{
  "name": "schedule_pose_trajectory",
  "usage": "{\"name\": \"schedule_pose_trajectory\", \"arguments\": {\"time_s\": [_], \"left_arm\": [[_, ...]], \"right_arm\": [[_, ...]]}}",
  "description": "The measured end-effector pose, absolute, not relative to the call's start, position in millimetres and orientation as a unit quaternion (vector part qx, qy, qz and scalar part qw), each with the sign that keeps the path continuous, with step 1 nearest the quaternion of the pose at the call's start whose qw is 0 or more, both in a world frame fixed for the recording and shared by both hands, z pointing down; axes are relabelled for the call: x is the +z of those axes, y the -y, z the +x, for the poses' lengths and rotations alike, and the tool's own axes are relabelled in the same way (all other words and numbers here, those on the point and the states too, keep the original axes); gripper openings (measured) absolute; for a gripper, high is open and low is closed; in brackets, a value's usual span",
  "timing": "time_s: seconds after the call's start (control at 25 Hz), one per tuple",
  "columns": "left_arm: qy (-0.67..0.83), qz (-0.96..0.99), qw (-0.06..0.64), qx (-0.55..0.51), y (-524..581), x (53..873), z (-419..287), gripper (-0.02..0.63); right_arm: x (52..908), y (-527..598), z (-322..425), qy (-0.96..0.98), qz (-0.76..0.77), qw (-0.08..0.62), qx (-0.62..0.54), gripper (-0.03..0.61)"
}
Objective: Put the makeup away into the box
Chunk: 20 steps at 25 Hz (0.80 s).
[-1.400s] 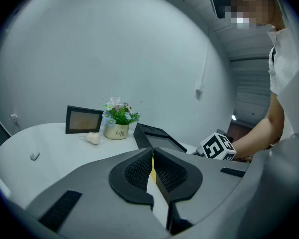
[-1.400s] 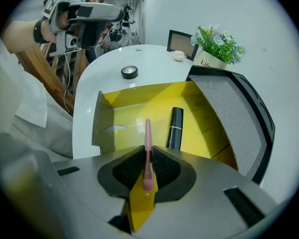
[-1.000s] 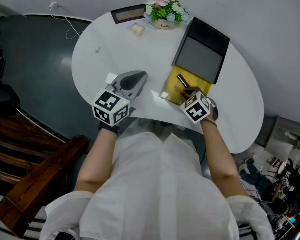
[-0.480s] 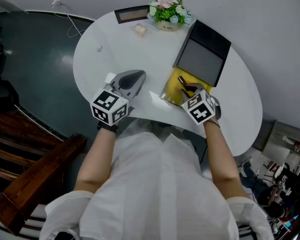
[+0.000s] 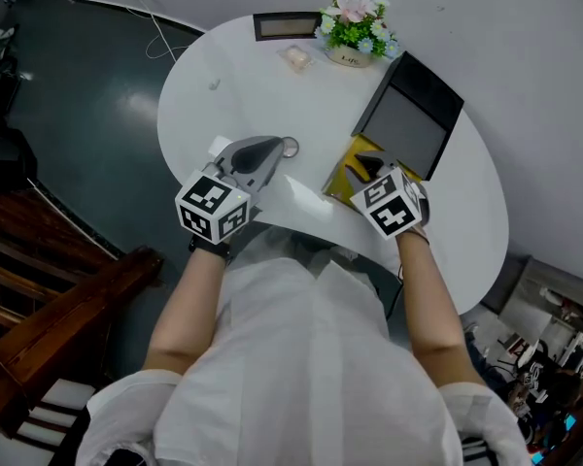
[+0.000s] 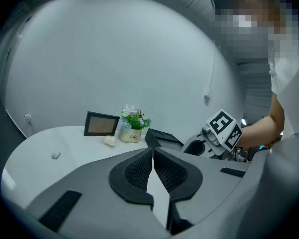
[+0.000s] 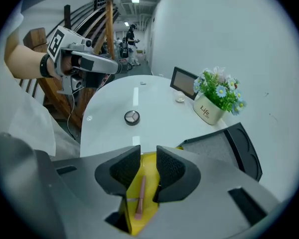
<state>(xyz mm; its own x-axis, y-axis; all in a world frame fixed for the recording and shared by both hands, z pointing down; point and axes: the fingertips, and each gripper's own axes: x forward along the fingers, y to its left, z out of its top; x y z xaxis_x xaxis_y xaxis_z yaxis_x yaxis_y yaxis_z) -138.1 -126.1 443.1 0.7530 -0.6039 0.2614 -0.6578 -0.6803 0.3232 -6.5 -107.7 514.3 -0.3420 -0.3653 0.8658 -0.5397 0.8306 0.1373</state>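
A yellow box stands open on the white table, its black lid tipped back behind it. My right gripper hangs over the box and points steeply down. Its jaws are opening and nothing is between the pads. Through the gap, the right gripper view shows a pink makeup stick lying on the box's yellow floor. A round compact lies on the table left of the box, close to the tip of my left gripper. That gripper's pads meet at the tips and hold nothing.
At the table's far side stand a flower pot, a dark picture frame and a small pale lump. The table's rim curves away to the left. Wooden furniture stands on the dark floor at the lower left.
My right gripper has risen out of the yellow box and its jaws have parted. The left gripper shifted slightly, and the round compact has come into view beside its tip.
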Motion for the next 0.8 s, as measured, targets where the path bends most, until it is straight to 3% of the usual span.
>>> {"name": "schedule_pose_trajectory", "arguments": {"time_s": [0.8], "left_arm": [[0.408, 0.883, 0.223, 0.064, 114.2, 457.1, -204.1, 0.023]], "right_arm": [[551.3, 120.4, -116.8, 0.838, 0.143, 0.526, 0.040, 0.210]]}}
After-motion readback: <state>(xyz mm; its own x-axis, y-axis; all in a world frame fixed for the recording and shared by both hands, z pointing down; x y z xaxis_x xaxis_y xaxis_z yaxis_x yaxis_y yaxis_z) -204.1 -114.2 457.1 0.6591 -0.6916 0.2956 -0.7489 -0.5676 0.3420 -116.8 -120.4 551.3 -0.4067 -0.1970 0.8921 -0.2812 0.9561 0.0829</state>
